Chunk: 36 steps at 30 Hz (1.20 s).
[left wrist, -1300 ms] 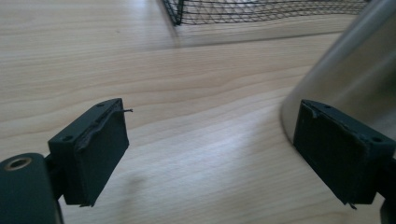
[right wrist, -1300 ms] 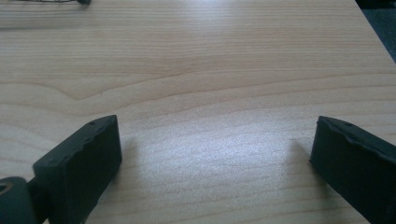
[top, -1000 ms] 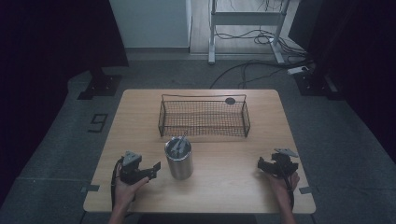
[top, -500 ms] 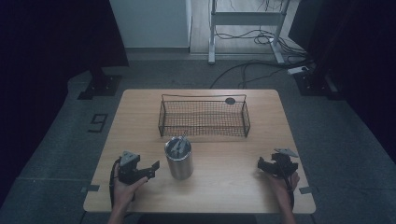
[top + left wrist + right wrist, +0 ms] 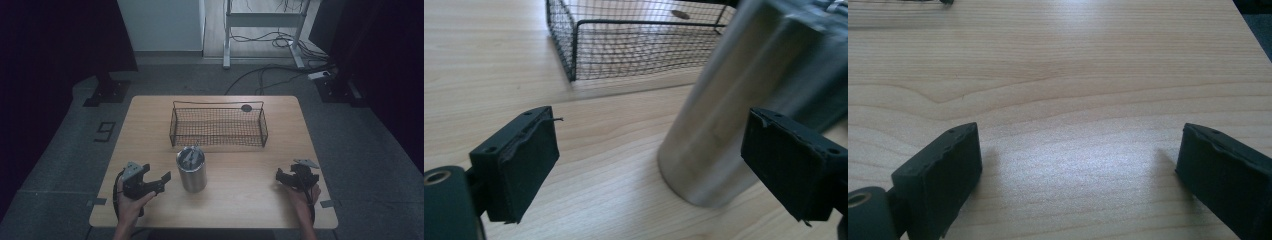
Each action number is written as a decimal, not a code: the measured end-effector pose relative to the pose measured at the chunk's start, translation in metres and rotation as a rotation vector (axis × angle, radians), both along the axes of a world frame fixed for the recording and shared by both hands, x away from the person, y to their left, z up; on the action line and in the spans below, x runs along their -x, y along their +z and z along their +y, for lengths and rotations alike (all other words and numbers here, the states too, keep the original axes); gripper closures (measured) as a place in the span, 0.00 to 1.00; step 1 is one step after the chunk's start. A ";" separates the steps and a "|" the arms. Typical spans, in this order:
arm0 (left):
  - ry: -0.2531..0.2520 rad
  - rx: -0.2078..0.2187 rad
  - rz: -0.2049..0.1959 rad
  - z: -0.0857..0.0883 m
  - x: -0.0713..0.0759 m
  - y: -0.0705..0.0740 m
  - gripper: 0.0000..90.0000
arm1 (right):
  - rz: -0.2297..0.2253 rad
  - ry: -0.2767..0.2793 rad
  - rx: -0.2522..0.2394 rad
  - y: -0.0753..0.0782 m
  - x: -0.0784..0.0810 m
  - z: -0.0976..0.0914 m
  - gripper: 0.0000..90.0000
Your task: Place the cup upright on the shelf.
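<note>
We see a light wood table on a grey floor, dark curtains on both sides, a white panel and a metal frame with cables behind. A wire basket sits near the table's far edge, a small dark disc just behind it. A steel cup stands upright mid-table, toward the near edge. Our left gripper sits near the near-left corner, jaws released wide, cup just beside it; in the left gripper view the cup stands ahead by the right-hand jaw, not touching. Our right gripper rests near the near-right corner, jaws released over bare wood
</note>
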State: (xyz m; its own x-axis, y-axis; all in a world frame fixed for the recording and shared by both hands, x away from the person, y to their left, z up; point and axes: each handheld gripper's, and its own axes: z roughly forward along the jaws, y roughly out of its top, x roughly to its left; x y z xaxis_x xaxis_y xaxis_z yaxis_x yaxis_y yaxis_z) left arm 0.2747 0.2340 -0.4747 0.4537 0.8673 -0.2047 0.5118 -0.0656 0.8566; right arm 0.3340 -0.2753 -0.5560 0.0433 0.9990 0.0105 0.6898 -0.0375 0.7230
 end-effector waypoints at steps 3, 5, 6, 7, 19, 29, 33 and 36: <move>-0.013 -0.003 -0.011 -0.003 0.002 0.003 0.08 | 0.000 0.000 0.000 0.000 0.000 0.000 0.05; -0.024 0.001 -0.016 -0.005 0.004 0.006 0.08 | -0.001 0.001 -0.001 0.000 0.000 0.000 0.05; -0.031 0.005 -0.017 -0.006 0.005 0.007 0.07 | 0.000 0.002 -0.001 0.000 0.000 0.000 0.05; -0.043 0.014 -0.018 -0.008 0.006 0.008 0.07 | 0.000 0.002 -0.001 0.000 0.000 0.000 0.04; -0.121 0.013 -0.025 -0.021 0.014 0.018 0.00 | -0.001 0.005 0.000 0.000 -0.001 0.000 0.05; -0.161 -0.025 -0.002 -0.039 0.015 0.012 0.00 | -0.001 0.005 0.000 0.000 -0.001 0.000 0.05; -0.166 -0.035 0.002 -0.044 0.014 0.011 0.00 | -0.001 0.006 0.000 0.000 -0.001 0.000 0.05; -0.166 -0.041 0.002 -0.050 0.014 0.009 0.00 | -0.001 0.006 0.000 0.000 -0.001 0.000 0.05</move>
